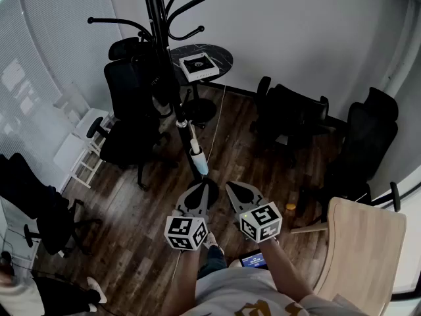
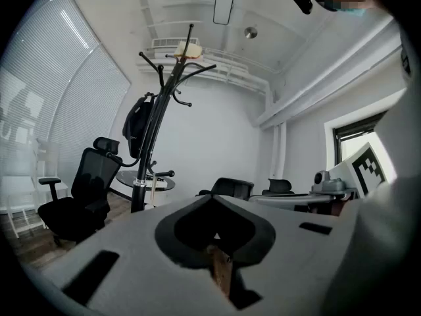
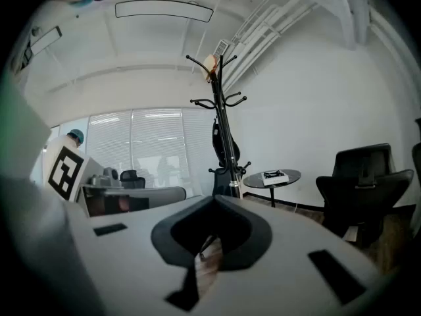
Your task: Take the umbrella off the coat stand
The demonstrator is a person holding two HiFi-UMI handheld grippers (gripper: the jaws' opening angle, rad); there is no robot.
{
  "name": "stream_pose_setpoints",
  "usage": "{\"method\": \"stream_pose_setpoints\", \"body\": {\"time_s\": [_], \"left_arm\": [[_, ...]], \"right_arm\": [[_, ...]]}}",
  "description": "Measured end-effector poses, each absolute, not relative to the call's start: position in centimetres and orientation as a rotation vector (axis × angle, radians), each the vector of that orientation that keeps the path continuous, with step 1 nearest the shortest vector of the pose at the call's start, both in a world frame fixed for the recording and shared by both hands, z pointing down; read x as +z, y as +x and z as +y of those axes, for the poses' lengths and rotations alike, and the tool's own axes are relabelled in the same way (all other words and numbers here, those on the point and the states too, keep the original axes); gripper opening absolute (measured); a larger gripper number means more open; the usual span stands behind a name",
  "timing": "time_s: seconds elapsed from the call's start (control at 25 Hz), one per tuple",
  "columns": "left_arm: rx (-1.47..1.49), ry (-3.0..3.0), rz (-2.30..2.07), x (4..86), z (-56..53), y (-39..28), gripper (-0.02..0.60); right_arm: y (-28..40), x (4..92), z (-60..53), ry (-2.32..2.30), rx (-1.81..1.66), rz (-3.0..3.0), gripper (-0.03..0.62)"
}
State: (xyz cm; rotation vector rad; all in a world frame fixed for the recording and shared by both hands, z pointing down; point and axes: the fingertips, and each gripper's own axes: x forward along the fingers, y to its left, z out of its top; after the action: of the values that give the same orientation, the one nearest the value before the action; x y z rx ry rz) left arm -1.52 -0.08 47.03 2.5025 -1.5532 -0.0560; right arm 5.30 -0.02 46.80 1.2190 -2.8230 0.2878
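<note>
A: How do the jaws stand?

B: The left gripper [image 2: 212, 197] has its jaws together, tip against tip. Only the spade-shaped hollow behind the tips is free, and nothing is in it. The right gripper [image 3: 214, 199] is the same — closed and empty. Both are held low in front of the person, side by side.

A: And the umbrella [image 1: 195, 149]?

B: I take the slim pale thing with a light-blue end for it. It hangs low on the coat stand [image 1: 160, 45], just beside the pole and lower than a black bag [image 2: 137, 129]. It is apart from both grippers. An office chair [image 1: 128, 137] stands near the stand, on its left.

A: Which step is this?

B: In my judgement step 1, the approach — no grasp is begun.

A: What does the next move need?

B: 1 gripper must go forward to the stand, open its jaws, and close them on the umbrella. After that probably a lift, to free it from its hook. How it is hung I cannot see, so the direction should be checked from near.
</note>
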Motion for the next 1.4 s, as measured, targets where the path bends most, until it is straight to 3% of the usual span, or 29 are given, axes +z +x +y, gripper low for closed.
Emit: {"method": "stream_pose_setpoints", "body": {"time_s": [0.72,1.4], "left_arm": [[-0.036,2.413,-1.658,48.2,-3.4,-5.0,0.021],[-0.011,2.414,-1.681,49.0,-11.0,-7.0,0.020]], "right_arm": [[6.9,48.6,-4.4,1.386,0.312,-2.684,0.012],[4.0,48.4,-11.9,1.314,0.391,-2.800,0.012]]}}
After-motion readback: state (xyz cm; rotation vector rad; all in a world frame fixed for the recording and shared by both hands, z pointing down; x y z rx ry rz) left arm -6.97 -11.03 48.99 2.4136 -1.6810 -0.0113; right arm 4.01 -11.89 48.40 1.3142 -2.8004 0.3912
